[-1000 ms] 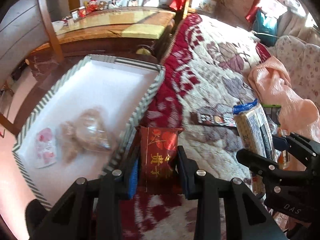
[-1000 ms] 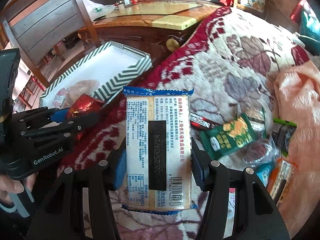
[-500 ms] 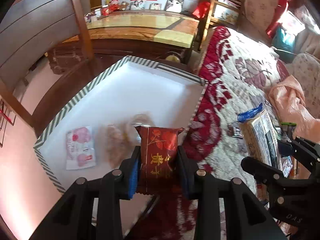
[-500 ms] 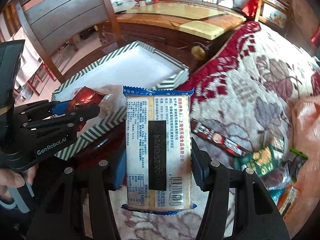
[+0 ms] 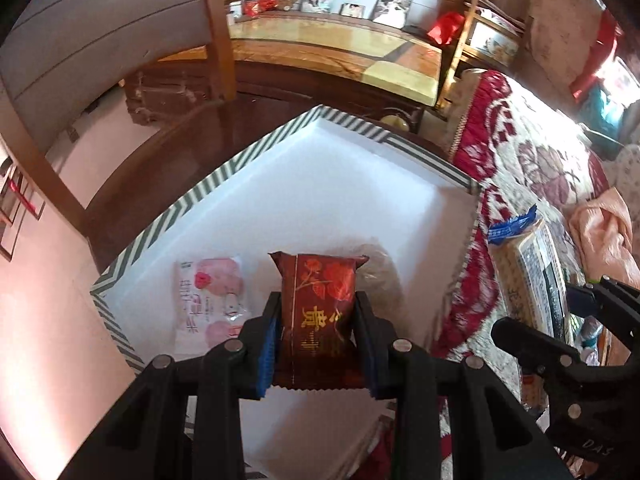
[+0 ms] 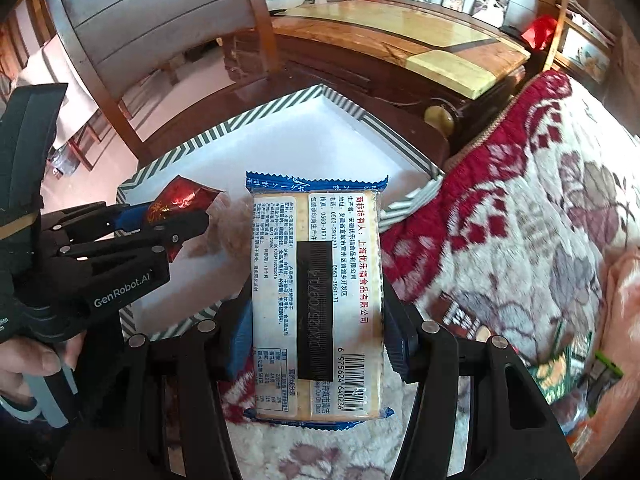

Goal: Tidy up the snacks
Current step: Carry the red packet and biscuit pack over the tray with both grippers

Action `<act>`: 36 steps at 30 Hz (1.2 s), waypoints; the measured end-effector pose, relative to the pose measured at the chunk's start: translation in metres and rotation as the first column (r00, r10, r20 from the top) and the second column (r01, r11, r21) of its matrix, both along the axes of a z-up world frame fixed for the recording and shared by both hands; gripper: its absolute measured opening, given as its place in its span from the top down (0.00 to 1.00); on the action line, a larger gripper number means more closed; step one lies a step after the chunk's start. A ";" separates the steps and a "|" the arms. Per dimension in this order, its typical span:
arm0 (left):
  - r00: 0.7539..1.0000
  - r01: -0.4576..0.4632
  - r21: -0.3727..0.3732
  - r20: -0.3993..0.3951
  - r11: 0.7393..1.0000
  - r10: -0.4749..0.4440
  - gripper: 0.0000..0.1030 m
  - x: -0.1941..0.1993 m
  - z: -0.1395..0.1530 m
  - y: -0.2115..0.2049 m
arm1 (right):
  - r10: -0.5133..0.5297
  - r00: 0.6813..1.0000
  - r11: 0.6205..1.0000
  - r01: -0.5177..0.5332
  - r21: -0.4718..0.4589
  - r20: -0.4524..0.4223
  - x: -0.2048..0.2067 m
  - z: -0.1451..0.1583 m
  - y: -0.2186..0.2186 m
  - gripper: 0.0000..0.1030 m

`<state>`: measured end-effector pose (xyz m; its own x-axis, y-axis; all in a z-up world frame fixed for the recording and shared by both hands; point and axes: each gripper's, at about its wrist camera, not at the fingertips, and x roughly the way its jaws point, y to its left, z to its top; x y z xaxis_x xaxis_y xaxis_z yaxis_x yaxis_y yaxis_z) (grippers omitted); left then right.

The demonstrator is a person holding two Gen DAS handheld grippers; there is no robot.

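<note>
The left claw (image 5: 316,334) is clamped on a dark red foil snack packet (image 5: 316,312) above the white, striped-rim cardboard tray (image 5: 224,172). At 3 o'clock, the right claw (image 6: 314,332) grips a blue-edged cracker pack (image 6: 316,300) over the floral red blanket (image 6: 520,208). A pink-printed sachet (image 5: 208,300) lies in the tray at 10 o'clock.

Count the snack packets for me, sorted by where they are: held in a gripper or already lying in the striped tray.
Held in a gripper: 2, the red packet in the left gripper and the cracker pack in the right gripper.
Lying in the striped tray: 2, the pink packet and the clear bag.
Total: 4
</note>
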<state>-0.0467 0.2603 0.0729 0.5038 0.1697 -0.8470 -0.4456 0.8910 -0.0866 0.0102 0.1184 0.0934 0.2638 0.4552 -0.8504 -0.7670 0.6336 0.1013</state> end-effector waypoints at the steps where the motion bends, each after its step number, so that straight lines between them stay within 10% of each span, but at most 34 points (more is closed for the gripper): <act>1: 1.000 -0.008 -0.002 -0.001 1.000 0.007 0.65 0.000 -0.001 0.003 | 0.004 1.000 1.000 -0.004 -0.001 -0.001 0.001 -0.001 0.003 0.47; 30: 0.993 -0.103 0.010 -0.050 0.995 0.103 0.64 0.027 -0.032 0.039 | 0.061 0.992 0.995 -0.069 -0.077 -0.106 0.082 -0.059 0.118 0.47; 36: 0.991 -0.124 0.030 -0.053 0.992 0.125 0.49 0.027 -0.033 0.040 | 0.013 0.989 0.999 -0.019 -0.040 -0.147 0.089 -0.066 0.116 0.44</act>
